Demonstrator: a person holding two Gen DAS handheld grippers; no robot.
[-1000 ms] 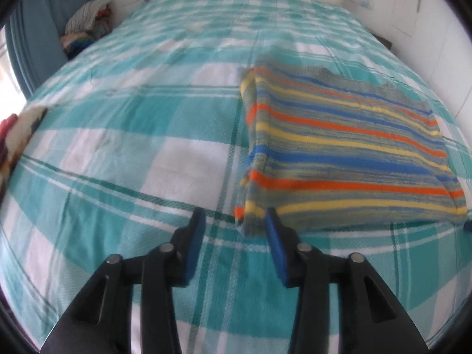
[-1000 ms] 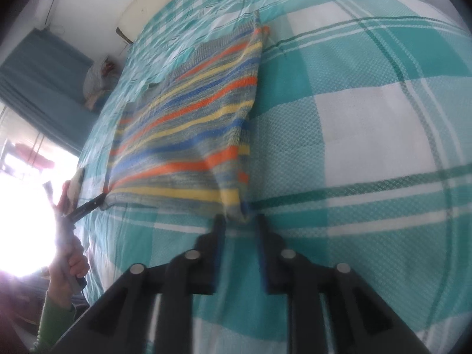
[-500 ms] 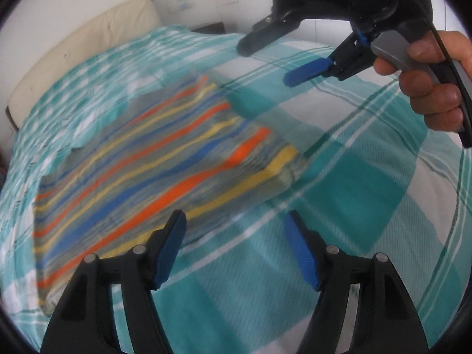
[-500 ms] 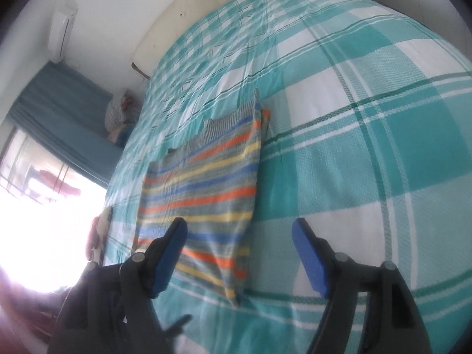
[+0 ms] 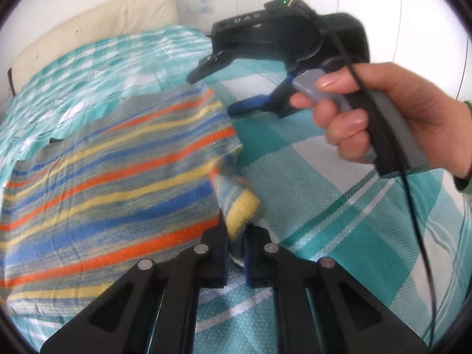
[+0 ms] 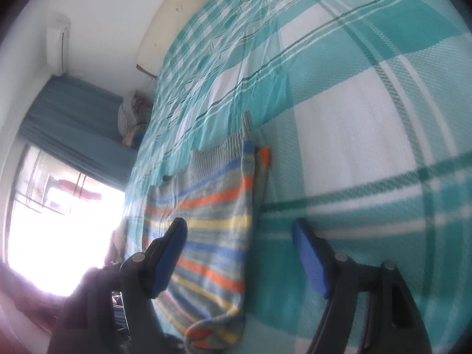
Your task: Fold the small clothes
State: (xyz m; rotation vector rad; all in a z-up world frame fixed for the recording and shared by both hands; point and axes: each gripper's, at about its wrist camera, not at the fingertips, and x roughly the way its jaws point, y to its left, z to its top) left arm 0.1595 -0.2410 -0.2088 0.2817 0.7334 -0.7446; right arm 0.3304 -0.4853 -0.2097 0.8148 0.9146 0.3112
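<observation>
The striped garment (image 5: 112, 177) lies folded flat on the bed (image 5: 339, 206), over its teal and white checked cover. The left claw (image 5: 236, 244) is clamped together on the garment's near right corner, and that yellow-edged corner is bunched and lifted a little off the cover between the blue pads. The right claw (image 5: 221, 94), held in a person's hand (image 5: 383, 118), hangs above the bed just beyond the garment's far right corner, its two fingers spread apart with nothing between them. In the right wrist view the right claw (image 6: 239, 253) frames the garment (image 6: 212, 230) from above, the right edge of the cloth lying between the open fingers without touching either. A cream headboard (image 5: 97, 26) stands beyond the garment, at the far end of the bed.
</observation>
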